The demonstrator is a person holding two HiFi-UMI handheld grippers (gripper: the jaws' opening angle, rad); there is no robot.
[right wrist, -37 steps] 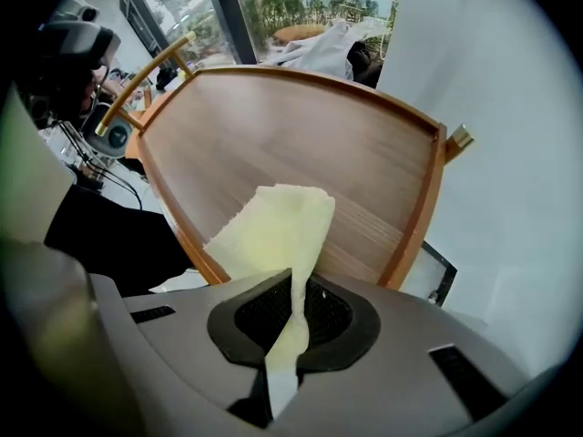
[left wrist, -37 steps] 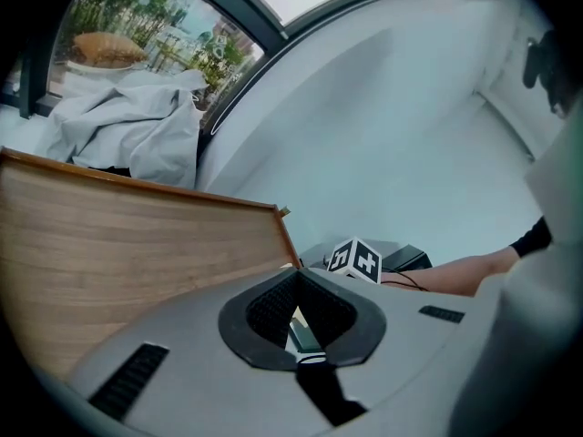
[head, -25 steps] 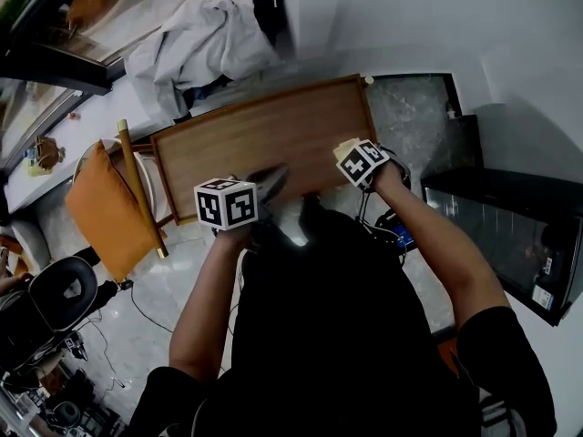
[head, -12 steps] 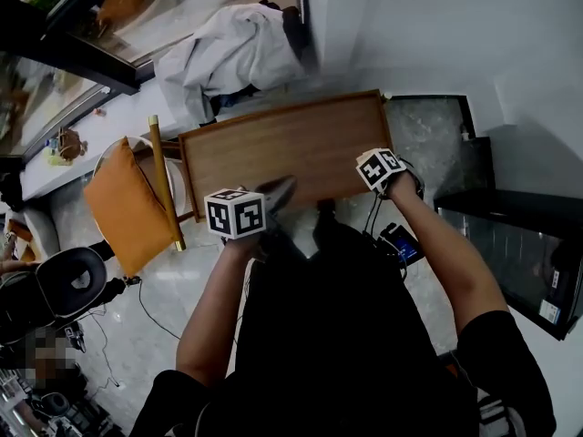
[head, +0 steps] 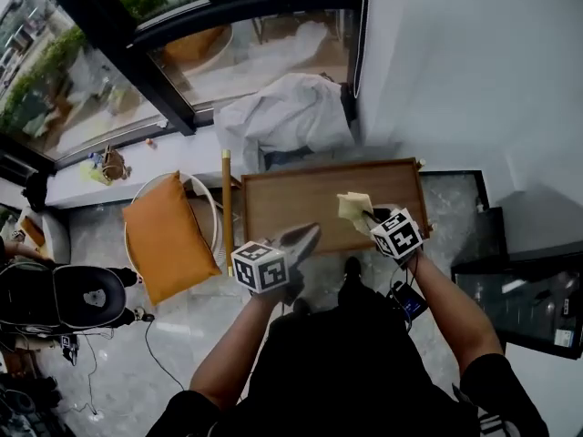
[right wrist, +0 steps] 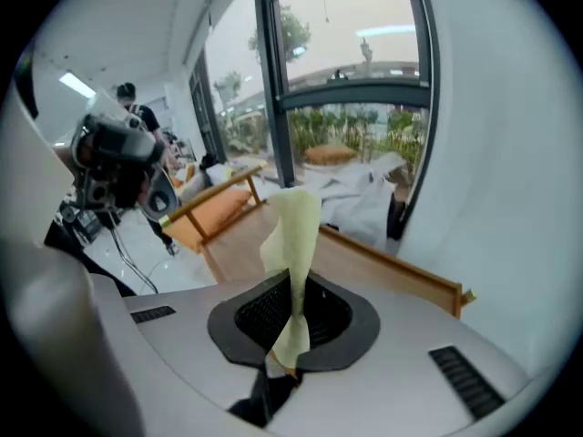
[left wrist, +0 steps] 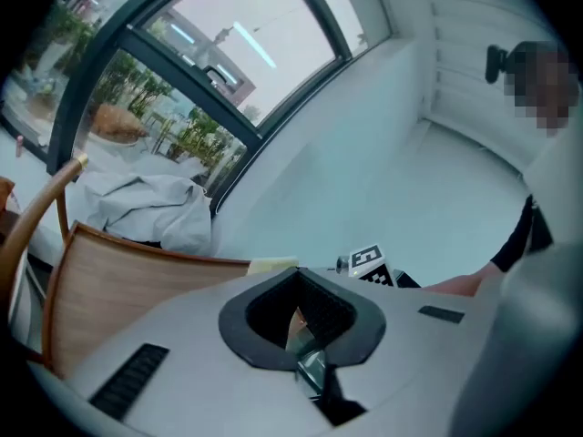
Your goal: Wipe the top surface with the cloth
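– Yellow cloth in the right gripper (right wrist: 291, 324), is it?
– Yes. Its jaws are clamped on the lower end of the pale yellow cloth (right wrist: 293, 230). The rest stands up out of them, folded and a little twisted.
– And the left gripper (left wrist: 296, 321)?
– Its jaws are pressed together with nothing between them.
– Where does the cloth sit, seen from above?
– In the head view it shows just ahead of the right gripper, over the near right part of the wooden top (head: 291, 198). Whether it touches the wood, I cannot tell.
– And the left one?
– It is at the near edge of the top, toward the middle, with its jaws pointing in over the wood. It is well apart from the cloth.
– What is the top like?
– Rectangular brown wood with a raised rim.
– And around it?
– A white bundle of fabric (head: 287, 112) lies beyond the far edge, below the window frame (head: 173, 25). To the left stands a chair with an orange cushion (head: 164, 235), and farther left a black office chair (head: 82, 294). A white wall (head: 474, 62) runs along the right, with grey stone floor (head: 451, 198) beneath it.
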